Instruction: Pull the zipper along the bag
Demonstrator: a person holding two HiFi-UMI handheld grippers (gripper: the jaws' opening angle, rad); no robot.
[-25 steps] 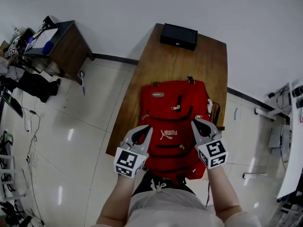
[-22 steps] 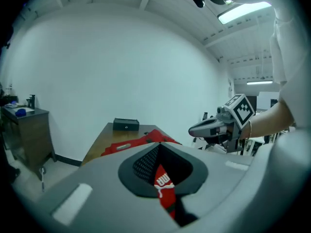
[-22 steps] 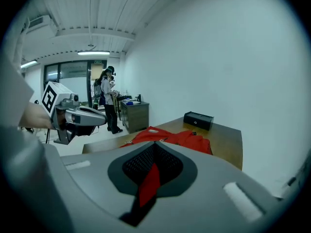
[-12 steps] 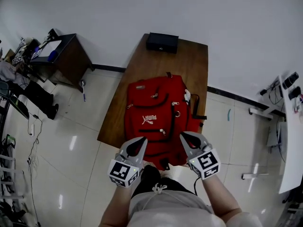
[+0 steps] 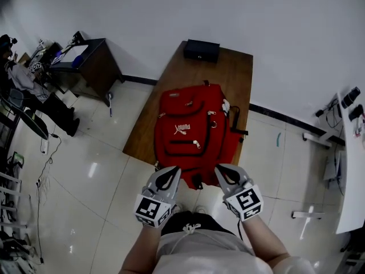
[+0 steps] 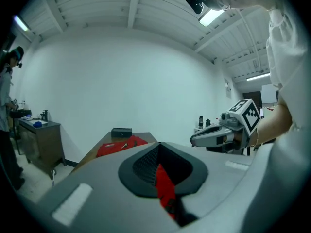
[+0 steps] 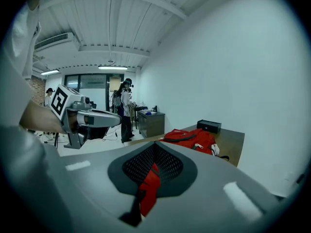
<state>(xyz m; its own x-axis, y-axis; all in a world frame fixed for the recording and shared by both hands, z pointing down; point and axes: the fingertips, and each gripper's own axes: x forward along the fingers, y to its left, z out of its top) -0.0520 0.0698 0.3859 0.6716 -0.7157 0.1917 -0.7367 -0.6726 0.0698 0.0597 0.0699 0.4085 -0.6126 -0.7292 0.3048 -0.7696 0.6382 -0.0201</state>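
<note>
A red backpack (image 5: 194,131) lies flat on a brown wooden table (image 5: 231,76), with black zipper lines and small pale pulls across its front. Both grippers hang in the air short of the table's near edge, close to the person's body. My left gripper (image 5: 169,176) is shut and holds nothing. My right gripper (image 5: 223,173) is also shut and empty. In the left gripper view the backpack (image 6: 120,146) lies far beyond the shut left gripper (image 6: 159,166), and the right gripper shows at the right. The right gripper view shows the backpack (image 7: 190,138) well ahead of the right gripper (image 7: 153,171).
A black box (image 5: 201,50) sits at the table's far end by the white wall. A dark side cabinet (image 5: 94,61) with clutter stands at the left. A white desk (image 5: 351,170) runs along the right. People (image 7: 124,111) stand in the room's background.
Both grippers have drawn back from the sides of the backpack toward the person's body. The backpack and table now lie farther away in the head view.
</note>
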